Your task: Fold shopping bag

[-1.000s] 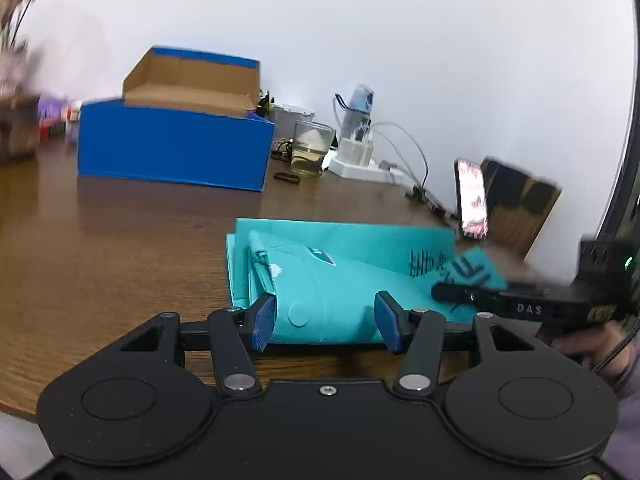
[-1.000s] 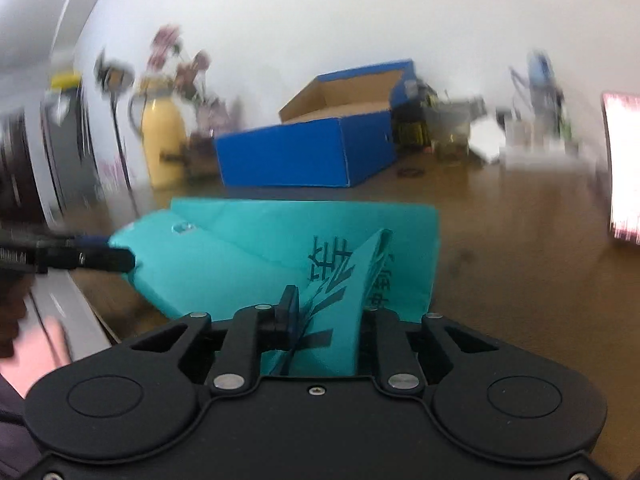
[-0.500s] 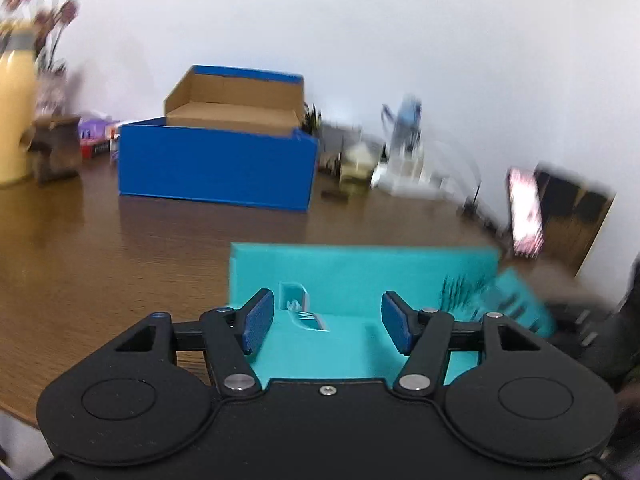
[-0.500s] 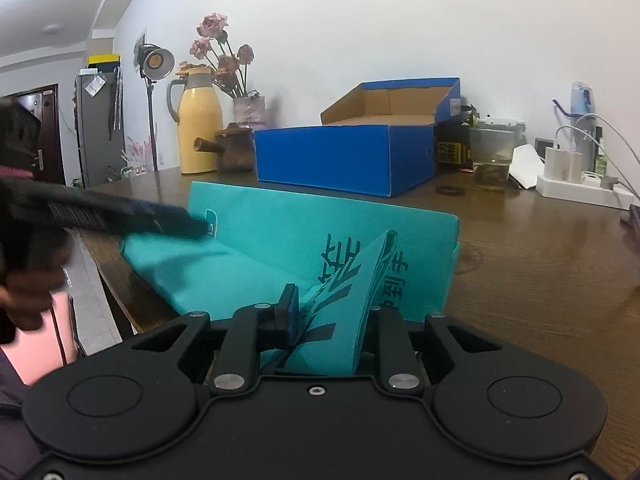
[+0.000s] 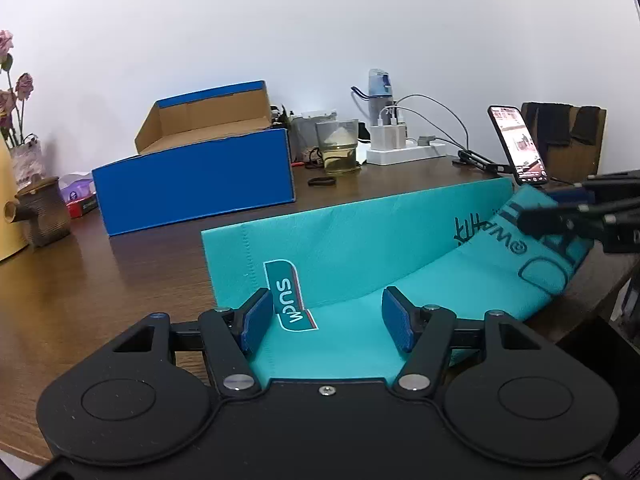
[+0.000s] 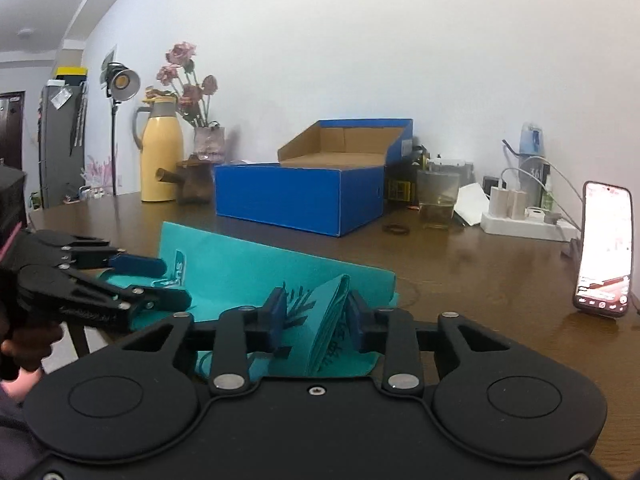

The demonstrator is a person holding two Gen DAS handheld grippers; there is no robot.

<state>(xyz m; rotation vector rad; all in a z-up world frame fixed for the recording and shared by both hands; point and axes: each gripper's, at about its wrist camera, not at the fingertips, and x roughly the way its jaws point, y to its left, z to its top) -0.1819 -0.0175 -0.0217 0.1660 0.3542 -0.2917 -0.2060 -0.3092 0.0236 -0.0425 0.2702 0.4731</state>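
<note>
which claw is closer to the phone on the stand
Right. The right claw, shut on the teal bag's end, sits near the phone; the open left claw is at the bag's far end.

**Where everything sits on the table right now**

From my left wrist view, the bag (image 5: 360,240) lies on the near edge of the table (image 5: 100,280), its far flap standing up. My left gripper (image 5: 328,316) sits over the bag's near left part, my right gripper (image 6: 316,316) at its right end. Behind the bag, far left, is the box (image 5: 200,176); right of that the glass (image 5: 338,146), then the power strip (image 5: 400,152), then the phone (image 5: 518,142) far right. Left of the box sits a small pot (image 5: 40,216).
</note>
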